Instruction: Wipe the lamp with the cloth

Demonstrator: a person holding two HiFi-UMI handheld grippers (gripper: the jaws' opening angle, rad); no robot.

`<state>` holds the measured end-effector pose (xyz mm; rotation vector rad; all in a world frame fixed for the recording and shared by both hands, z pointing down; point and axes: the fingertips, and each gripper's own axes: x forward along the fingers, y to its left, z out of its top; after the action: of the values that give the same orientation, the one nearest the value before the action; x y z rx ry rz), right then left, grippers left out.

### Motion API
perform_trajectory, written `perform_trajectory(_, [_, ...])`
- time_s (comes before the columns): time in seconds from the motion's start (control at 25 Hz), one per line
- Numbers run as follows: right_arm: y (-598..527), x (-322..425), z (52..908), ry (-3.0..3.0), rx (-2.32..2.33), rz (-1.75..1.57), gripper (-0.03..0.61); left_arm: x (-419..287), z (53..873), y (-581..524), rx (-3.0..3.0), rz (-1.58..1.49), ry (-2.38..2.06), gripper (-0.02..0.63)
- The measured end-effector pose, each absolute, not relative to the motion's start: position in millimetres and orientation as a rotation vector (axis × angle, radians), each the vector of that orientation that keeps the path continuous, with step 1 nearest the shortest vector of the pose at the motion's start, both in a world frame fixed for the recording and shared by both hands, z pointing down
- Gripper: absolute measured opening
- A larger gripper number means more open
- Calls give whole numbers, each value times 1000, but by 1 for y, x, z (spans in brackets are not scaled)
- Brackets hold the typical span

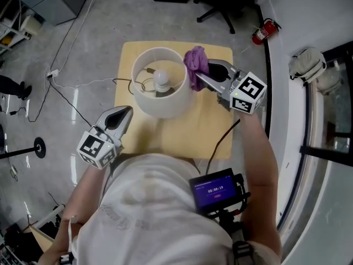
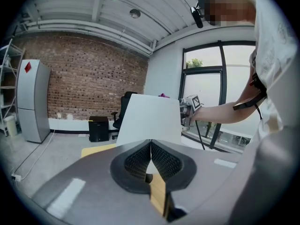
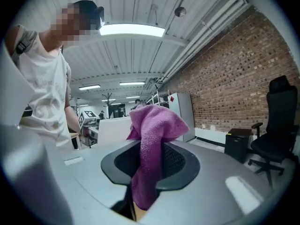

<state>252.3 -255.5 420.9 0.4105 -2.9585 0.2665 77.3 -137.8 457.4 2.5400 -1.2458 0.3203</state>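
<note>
Right gripper [image 1: 202, 77] jaws pinch the cloth [image 1: 196, 64] beside the lamp [image 1: 161, 107]; left gripper [image 1: 127, 111] closed, empty.

We look along the left gripper [image 2: 151, 149]. Its two ribbed black pads are pressed together with nothing between them. Just past them we see a white lampshade [image 2: 150, 118] standing on a pale yellow table [image 2: 98, 150]. A scrap of purple cloth [image 2: 163, 95] peeks over the shade's top edge. Beside it is the right gripper [image 2: 187, 111] with its marker cube, at the end of a person's bare arm [image 2: 225, 110]. Behind all this we see a brick wall [image 2: 84, 78], a grey cabinet [image 2: 30, 102], a black office chair [image 2: 123, 110] and tall windows [image 2: 220, 88].
</note>
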Motion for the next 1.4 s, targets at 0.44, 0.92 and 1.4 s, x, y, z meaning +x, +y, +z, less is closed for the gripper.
perform_trajectory(0.44, [-267,280,539,-2669,605,479,106,76,460,-125,2524,298,-1274,2])
perform_trajectory(0.92, [-258,296,416,-2858,943,529,107,67,450,-105,2562,283,-1235,2])
perform_trajectory(1.4, [-223,264,397,-2920,1032,993,106,59,445,-89,2596,297,-1195,3])
